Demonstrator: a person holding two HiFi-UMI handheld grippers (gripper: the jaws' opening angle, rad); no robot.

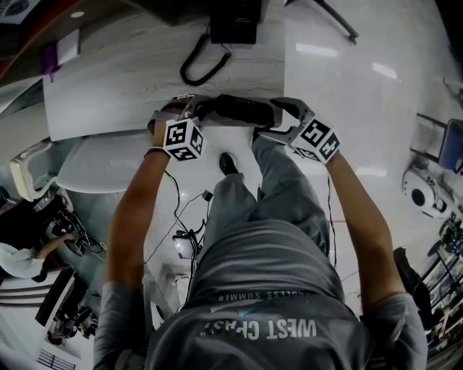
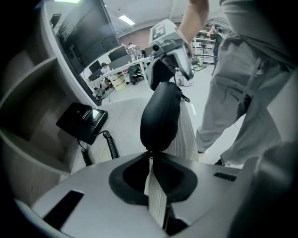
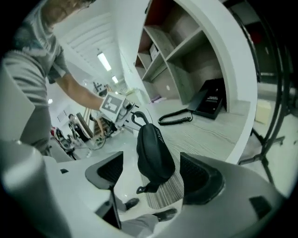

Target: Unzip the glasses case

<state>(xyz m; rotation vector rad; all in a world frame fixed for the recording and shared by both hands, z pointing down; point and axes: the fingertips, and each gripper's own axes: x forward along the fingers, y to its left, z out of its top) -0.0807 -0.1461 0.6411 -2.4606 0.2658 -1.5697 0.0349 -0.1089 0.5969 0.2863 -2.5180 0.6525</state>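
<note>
- Head view: I see the glasses case, a black, elongated, rounded pod, lying crosswise between the two grippers over the near edge of the table. The table top is pale with a fine wood grain. The left gripper is at one end of the case and the right gripper at the other. A black telephone with a looped cord sits further back.
- Left gripper view: the jaws are drawn together, nipping the narrow tip of the case. Its smooth matte shell swells away from me toward the right gripper.
- Right gripper view: the ribbed black pads stand wide apart. The case's rounded end hangs between them, and I see a gap on each side, so nothing is gripped. A small black pull tab dangles below that end. At the far end a black loop reaches into the left gripper. White curved shelves rise behind.
</note>
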